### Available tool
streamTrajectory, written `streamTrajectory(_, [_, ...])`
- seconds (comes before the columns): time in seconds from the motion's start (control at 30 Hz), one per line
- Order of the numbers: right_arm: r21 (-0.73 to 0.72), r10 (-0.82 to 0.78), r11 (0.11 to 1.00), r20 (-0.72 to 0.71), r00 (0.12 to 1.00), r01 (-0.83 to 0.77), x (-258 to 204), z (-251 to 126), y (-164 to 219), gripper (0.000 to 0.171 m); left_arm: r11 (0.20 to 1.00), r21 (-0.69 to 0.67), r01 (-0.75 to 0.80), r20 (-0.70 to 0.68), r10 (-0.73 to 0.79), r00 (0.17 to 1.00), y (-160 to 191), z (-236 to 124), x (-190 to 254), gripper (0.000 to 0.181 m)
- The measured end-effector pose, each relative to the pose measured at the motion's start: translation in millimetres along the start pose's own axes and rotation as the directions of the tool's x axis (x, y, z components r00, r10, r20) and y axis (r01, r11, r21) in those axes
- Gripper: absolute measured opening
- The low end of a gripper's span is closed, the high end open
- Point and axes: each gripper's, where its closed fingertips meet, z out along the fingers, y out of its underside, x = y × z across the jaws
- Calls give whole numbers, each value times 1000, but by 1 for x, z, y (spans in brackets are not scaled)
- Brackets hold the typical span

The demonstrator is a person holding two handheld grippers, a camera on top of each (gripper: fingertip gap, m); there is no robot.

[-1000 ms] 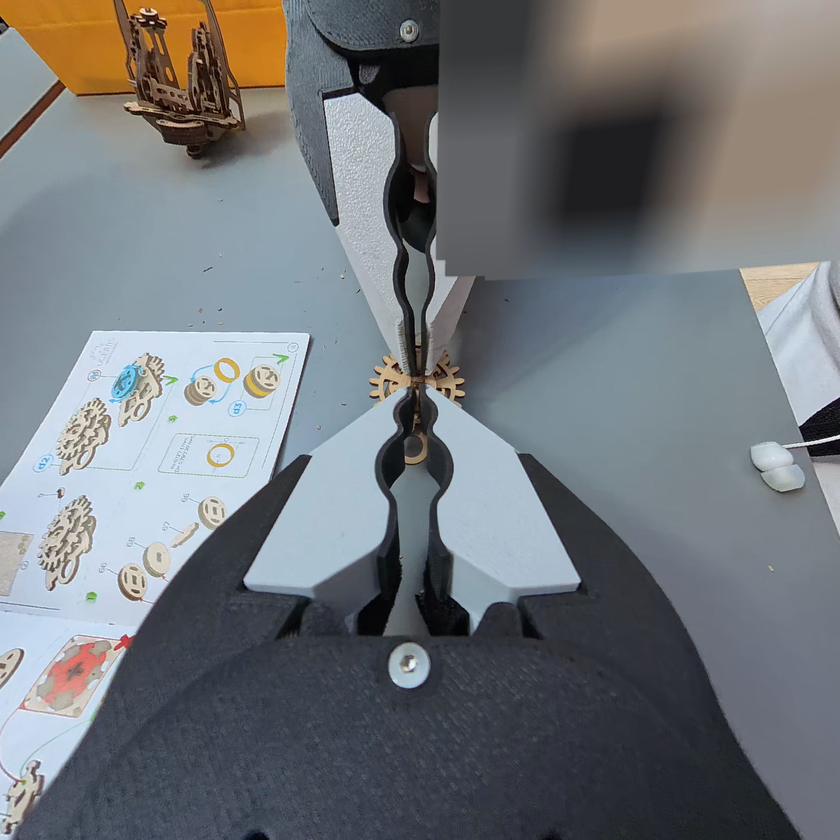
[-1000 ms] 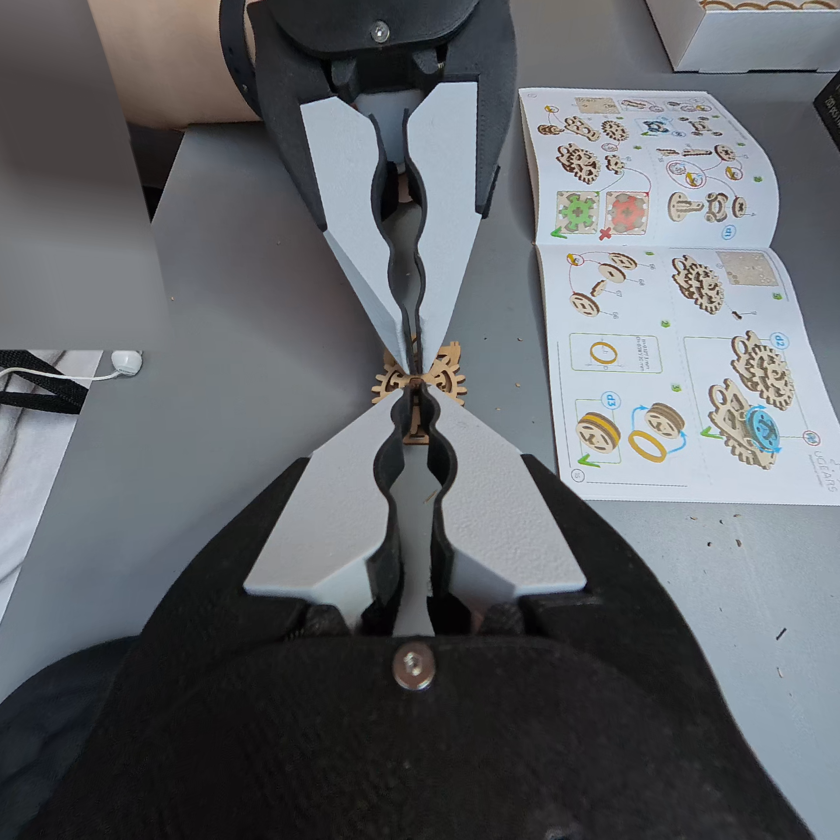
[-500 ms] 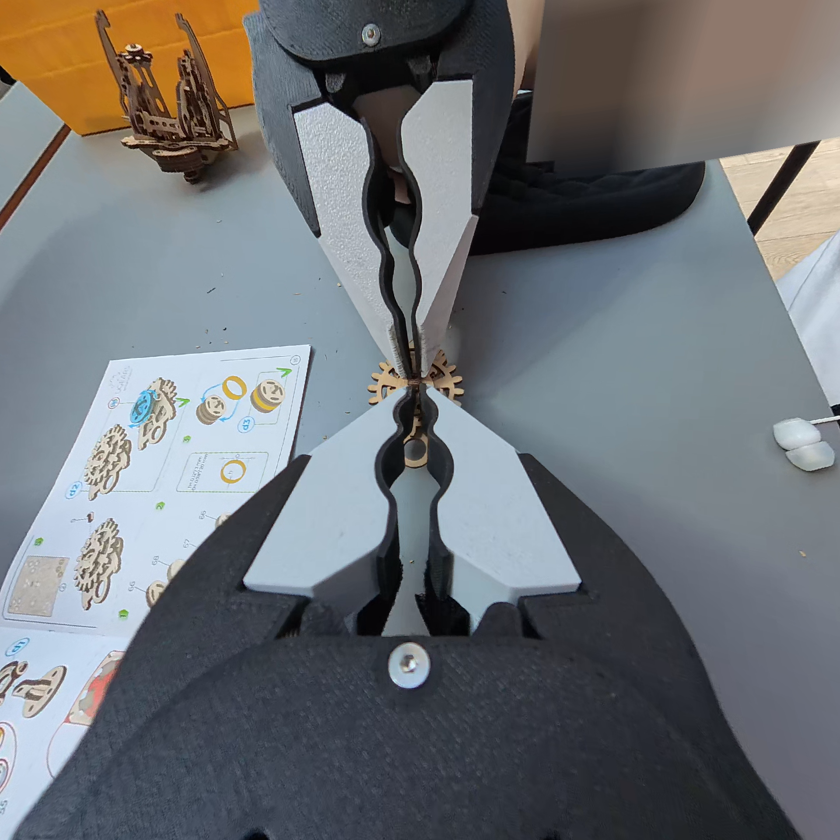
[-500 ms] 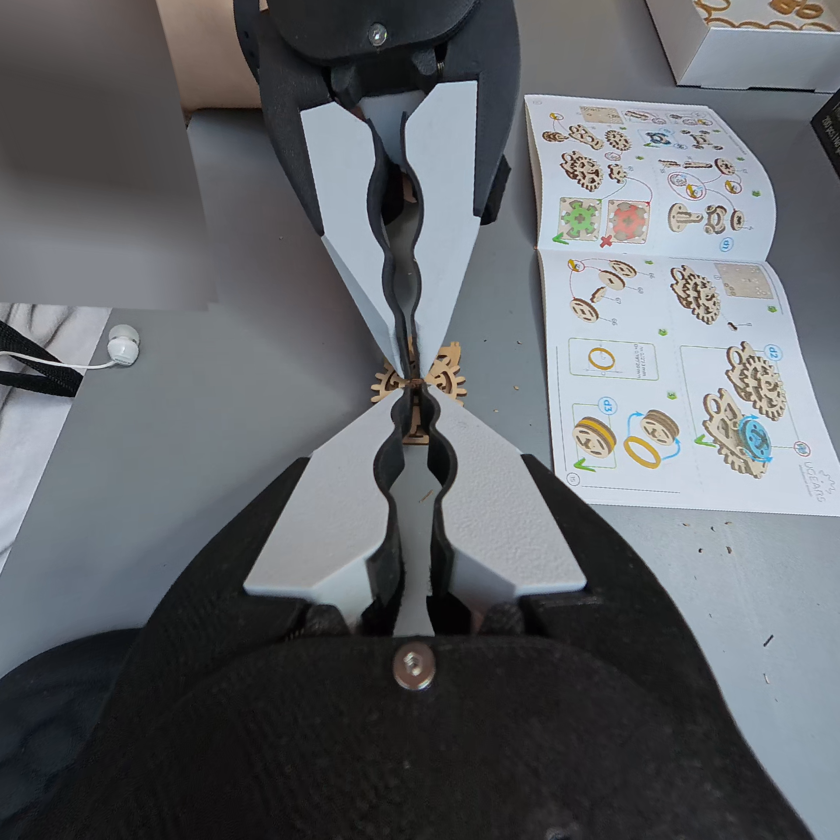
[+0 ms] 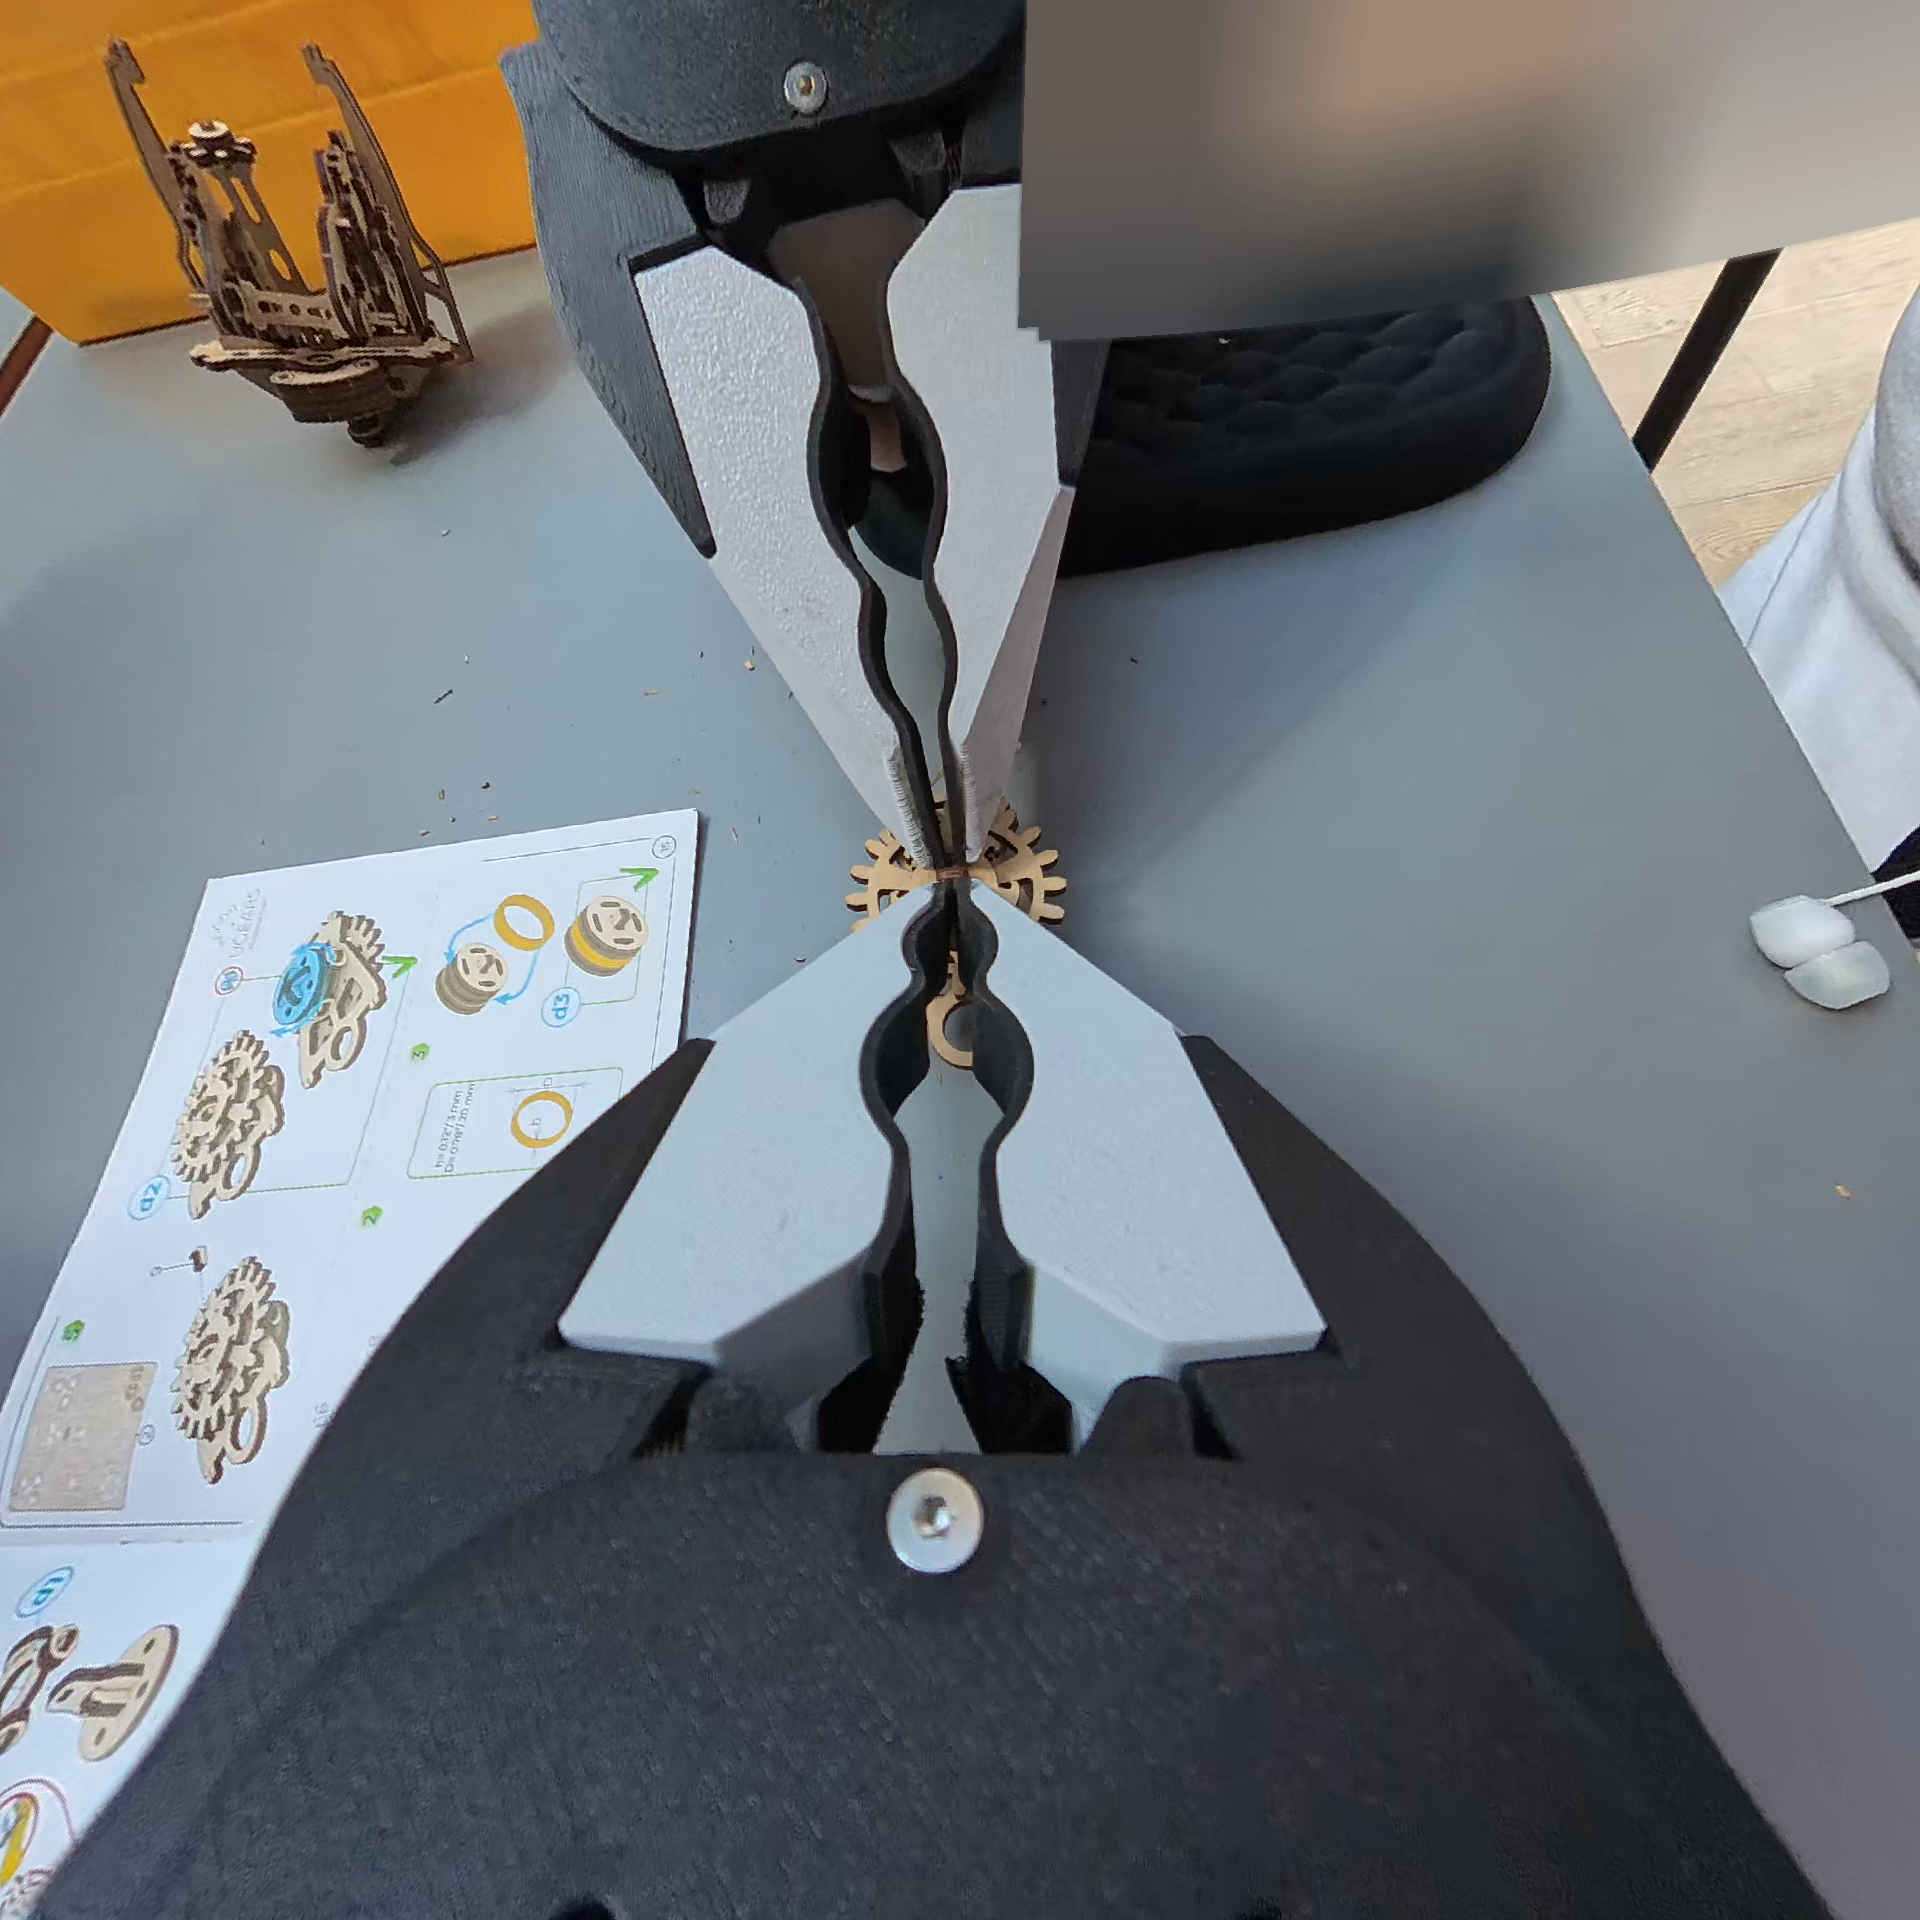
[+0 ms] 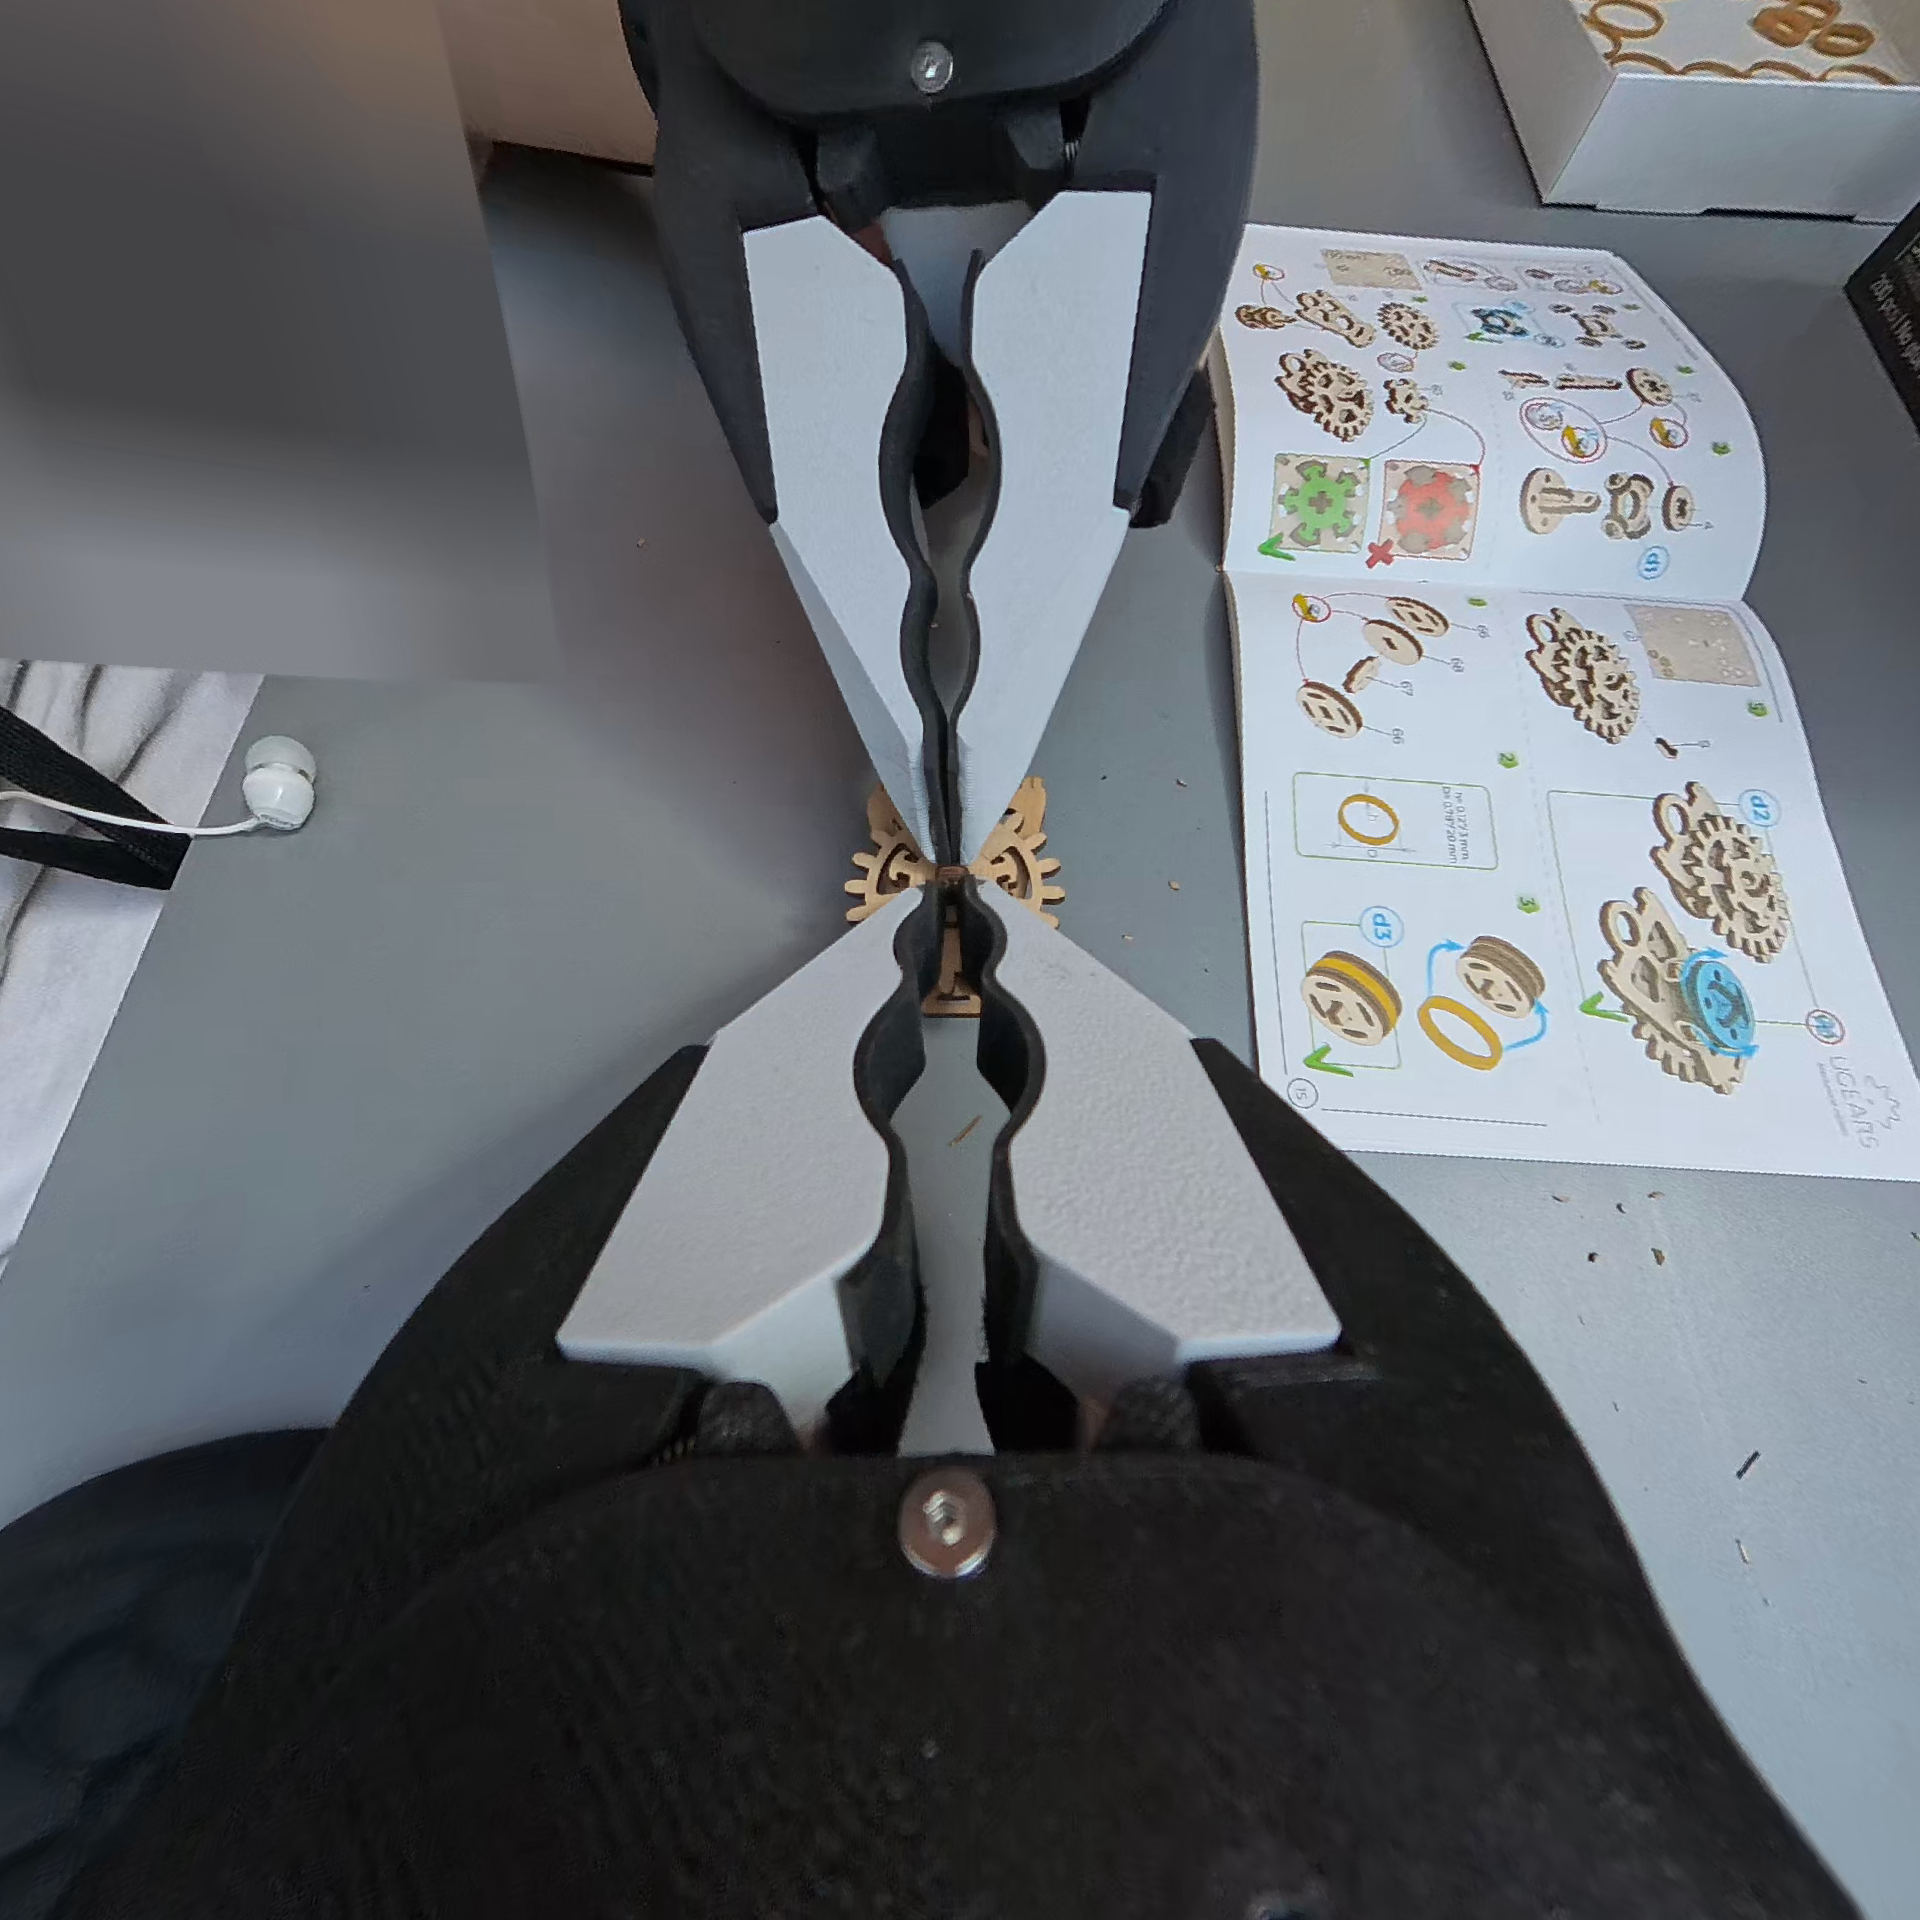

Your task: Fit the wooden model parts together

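Note:
A light wooden gear assembly (image 5: 1023, 878) hangs just above the grey table (image 5: 1403, 831), between two grippers that meet tip to tip. My left gripper (image 5: 948, 906) is shut on it from the near side, and a wooden ring end (image 5: 951, 1023) shows between its fingers. My right gripper (image 5: 940, 831) comes from the far side and is shut on the same spot. In the right wrist view my right gripper (image 6: 951, 902) pinches a slotted wooden piece (image 6: 951, 982) at the gears (image 6: 883, 871), and the left gripper (image 6: 940, 842) faces it. The joint is hidden by the fingertips.
An open instruction booklet (image 5: 343, 1091) lies beside the grippers and also shows in the right wrist view (image 6: 1538, 727). A finished wooden model (image 5: 301, 260) stands before an orange box. White earbuds (image 5: 1813, 961), a black cushion (image 5: 1299, 436) and a white parts box (image 6: 1714, 94) are nearby. The grippers are tip to tip, or close to it. Both grippers' tips are roughly 30 cm from the finished wooden model (image 5: 301, 260).
Both grippers stay shut, tip to tip on the gear assembly. The views have shifted a little, so more of each facing gripper's body shows.

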Motion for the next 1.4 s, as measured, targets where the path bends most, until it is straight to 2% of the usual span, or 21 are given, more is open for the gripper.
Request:
streamTrajectory(0.47, [0,-43,999,-54,998,43,2,0,0,1,999,14,44,-25,-43,999,0,0,-1,0])
streamTrajectory(0.73, [6,-26,1000,-32,999,26,1,0,0,2,999,32,43,-26,-42,999,-2,1,0,0])
streamTrajectory(1.0, [0,-80,997,-33,996,80,-5,1,0,2,998,43,36,-93,-32,995,-2,0,6,0])
streamTrajectory(1.4, [20,-85,996,-34,996,86,-5,-3,-2,0,998,66,-15,-40,17,999,-2,0,5,0])
